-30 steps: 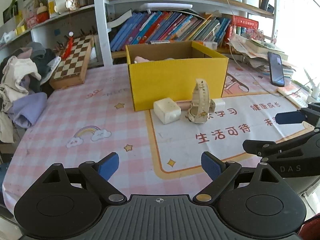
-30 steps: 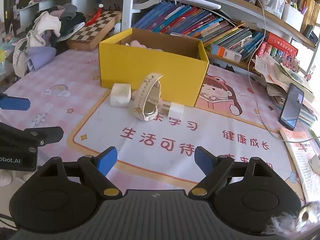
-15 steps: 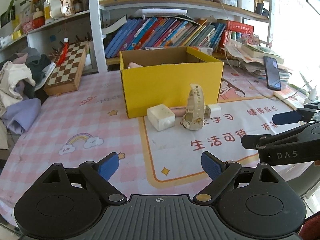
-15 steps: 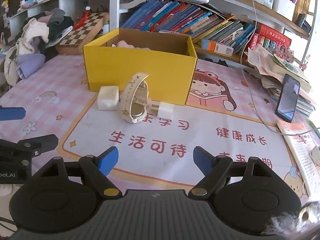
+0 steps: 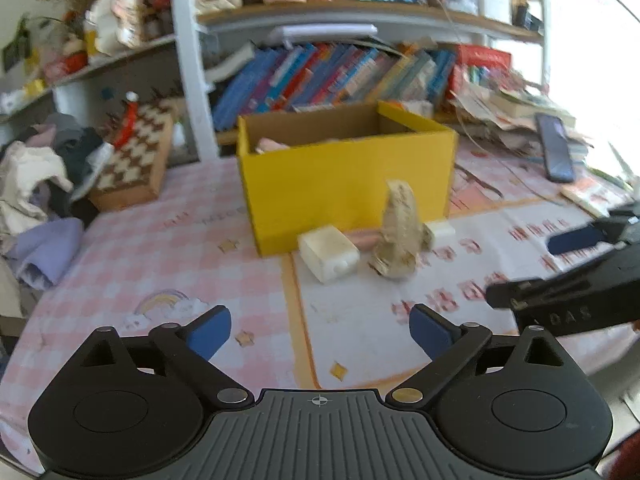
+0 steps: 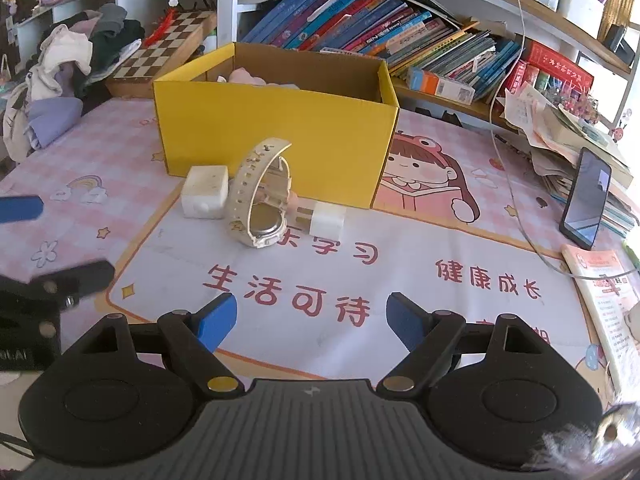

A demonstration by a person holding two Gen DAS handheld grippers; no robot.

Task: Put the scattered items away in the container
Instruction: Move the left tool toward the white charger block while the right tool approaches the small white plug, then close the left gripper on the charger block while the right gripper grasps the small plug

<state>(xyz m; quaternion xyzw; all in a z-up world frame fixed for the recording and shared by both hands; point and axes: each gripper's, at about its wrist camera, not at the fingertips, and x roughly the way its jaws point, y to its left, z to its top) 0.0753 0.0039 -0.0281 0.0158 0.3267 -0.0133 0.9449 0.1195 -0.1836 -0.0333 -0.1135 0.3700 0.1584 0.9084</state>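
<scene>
A yellow cardboard box (image 6: 276, 132) (image 5: 344, 184) stands open on the table with something pink inside. In front of it lie a white block (image 6: 205, 197) (image 5: 329, 253), a cream wristwatch (image 6: 258, 200) (image 5: 398, 236) standing on its edge, a white plug adapter (image 6: 327, 220) (image 5: 439, 233), and a pink item (image 5: 362, 239) half hidden behind the watch. My left gripper (image 5: 320, 334) is open, short of the block and watch. My right gripper (image 6: 312, 322) is open, nearer than the watch. Both hold nothing.
A chessboard (image 6: 168, 50) and a clothes pile (image 6: 60, 76) sit at the left. Book shelves (image 6: 360, 28) run behind the box. A phone (image 6: 586, 200), a cable and booklets (image 6: 604, 304) lie at the right. A printed mat (image 6: 360, 272) covers the checked tablecloth.
Both grippers have risen and tilted a little, so the box and items sit lower in view. The left wrist view is blurred by motion. No item has moved.
</scene>
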